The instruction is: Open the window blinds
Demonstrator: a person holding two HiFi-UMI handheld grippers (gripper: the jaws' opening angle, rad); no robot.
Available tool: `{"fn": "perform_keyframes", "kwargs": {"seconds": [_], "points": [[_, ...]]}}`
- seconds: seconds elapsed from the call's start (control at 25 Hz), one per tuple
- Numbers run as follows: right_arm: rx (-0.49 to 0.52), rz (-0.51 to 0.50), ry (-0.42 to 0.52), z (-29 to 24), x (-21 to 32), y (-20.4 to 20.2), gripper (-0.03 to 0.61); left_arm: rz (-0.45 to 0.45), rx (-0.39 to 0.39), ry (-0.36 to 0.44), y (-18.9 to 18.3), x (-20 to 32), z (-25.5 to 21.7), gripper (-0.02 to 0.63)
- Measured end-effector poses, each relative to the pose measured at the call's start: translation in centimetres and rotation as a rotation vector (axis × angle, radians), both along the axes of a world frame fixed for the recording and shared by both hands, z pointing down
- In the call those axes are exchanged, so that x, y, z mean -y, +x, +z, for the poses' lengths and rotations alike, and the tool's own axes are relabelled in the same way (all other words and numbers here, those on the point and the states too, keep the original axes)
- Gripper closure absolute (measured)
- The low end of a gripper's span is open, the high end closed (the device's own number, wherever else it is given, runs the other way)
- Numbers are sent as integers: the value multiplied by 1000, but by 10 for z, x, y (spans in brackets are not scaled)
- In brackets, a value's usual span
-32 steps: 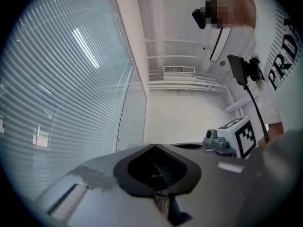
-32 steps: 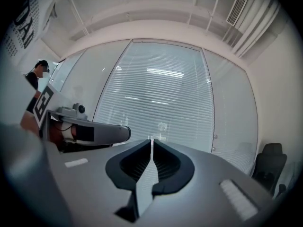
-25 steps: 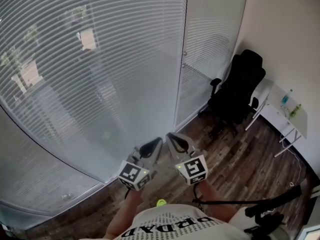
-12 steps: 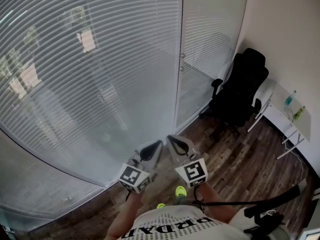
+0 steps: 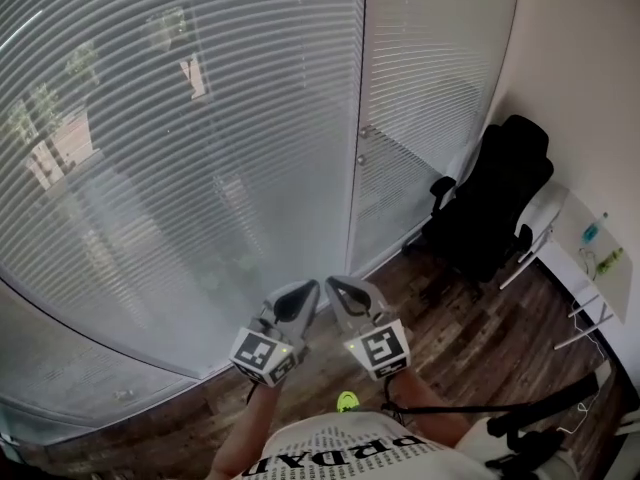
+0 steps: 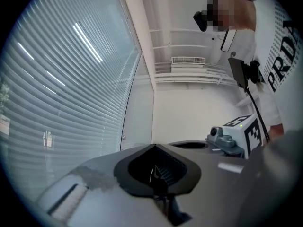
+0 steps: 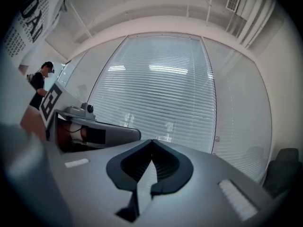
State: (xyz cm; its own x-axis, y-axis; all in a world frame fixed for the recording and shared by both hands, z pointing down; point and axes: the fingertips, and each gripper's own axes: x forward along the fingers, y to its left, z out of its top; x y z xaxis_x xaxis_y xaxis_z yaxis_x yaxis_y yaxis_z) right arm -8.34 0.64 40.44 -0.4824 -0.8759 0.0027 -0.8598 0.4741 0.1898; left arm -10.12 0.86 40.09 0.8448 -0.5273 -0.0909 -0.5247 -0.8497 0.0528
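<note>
Two grippers near, side by side: left gripper [image 5: 306, 292], right gripper [image 5: 336, 288]. Jaws of both fully closed, nothing held. Two window blinds [image 5: 200, 148] far, lowered: wide left, narrow right. One office chair [image 5: 500, 208] far right.

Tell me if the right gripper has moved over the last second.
Yes. In the head view the right gripper has shifted left, away from the black office chair: the gap between them is wider than before.
</note>
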Motion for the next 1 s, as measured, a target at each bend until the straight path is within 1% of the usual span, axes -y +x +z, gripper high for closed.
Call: {"fn": "perform_keyframes", "kwargs": {"seconds": [0.12, 0.28, 0.48, 0.68, 0.8, 0.88, 1.0], "points": [[1, -19, 11, -8, 22, 20, 569, -15, 1, 0, 22, 21, -7, 621], [13, -32, 53, -13, 29, 40, 569, -24, 6, 11, 43, 26, -8, 621], [21, -20, 23, -1, 45, 63, 569, -15, 27, 0, 65, 38, 2, 621], [41, 3, 16, 7, 69, 71, 569, 1, 27, 16, 72, 60, 5, 621], [50, 17, 25, 10, 89, 77, 569, -8, 18, 8, 73, 81, 6, 621], [32, 23, 28, 10, 103, 80, 569, -8, 12, 7, 75, 98, 6, 621], [11, 38, 36, 16, 127, 90, 569, 5, -6, 29, 83, 123, 10, 621]]}}
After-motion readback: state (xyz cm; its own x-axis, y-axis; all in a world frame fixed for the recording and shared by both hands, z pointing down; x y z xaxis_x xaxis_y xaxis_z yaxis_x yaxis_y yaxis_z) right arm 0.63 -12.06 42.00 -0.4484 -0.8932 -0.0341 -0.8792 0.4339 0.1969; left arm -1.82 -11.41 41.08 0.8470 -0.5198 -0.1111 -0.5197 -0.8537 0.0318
